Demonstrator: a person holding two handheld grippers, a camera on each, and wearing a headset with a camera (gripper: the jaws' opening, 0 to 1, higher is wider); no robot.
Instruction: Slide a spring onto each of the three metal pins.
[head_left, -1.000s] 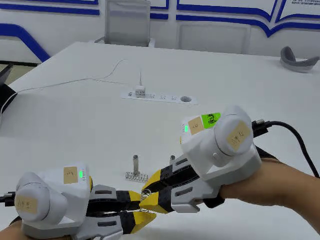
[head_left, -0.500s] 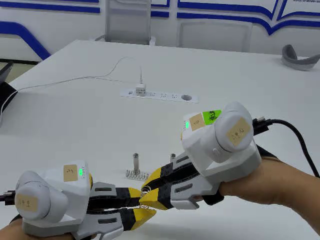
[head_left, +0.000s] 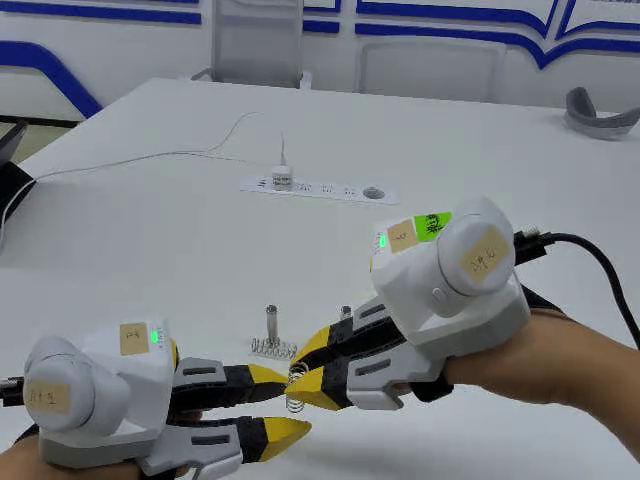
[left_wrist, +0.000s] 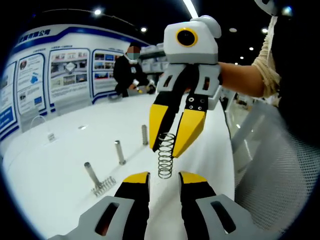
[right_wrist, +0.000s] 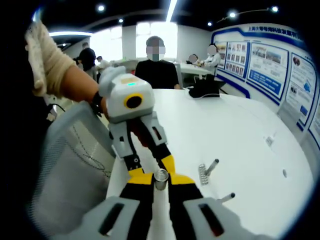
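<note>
Three pins (left_wrist: 119, 151) stand upright in a row on the white table (head_left: 150, 250), all bare as far as I can tell. One loose spring (left_wrist: 104, 185) is lying flat right at the foot of the nearest pin (left_wrist: 90, 173), not on it.

The held spring (left_wrist: 166, 155) is up in the air. The right gripper (left_wrist: 167, 148) has it pinched near its top end, jaws clamped on it. It hangs down roughly vertical, with the coils free below the grip. The left gripper (left_wrist: 164, 177) sits right underneath with its jaws spread. The bottom of the held spring dangles into the gap between them. I don't think either jaw is touching it, but it's close.

What the next bit hinges on, I'd say: the held spring's long axis is about parallel to the pins, which is good, but no pin is under it. In the head view the pins sit just beyond the jaw tips, further from the person. The nearest pin is up and a bit left of the held spring, and another is half hidden behind the right gripper. So my guess is the right gripper has to carry it forward over a pin top, then down. That free end will probably wobble, so the left gripper could steady it. Missing the pin top looks like the likely snag.
</note>
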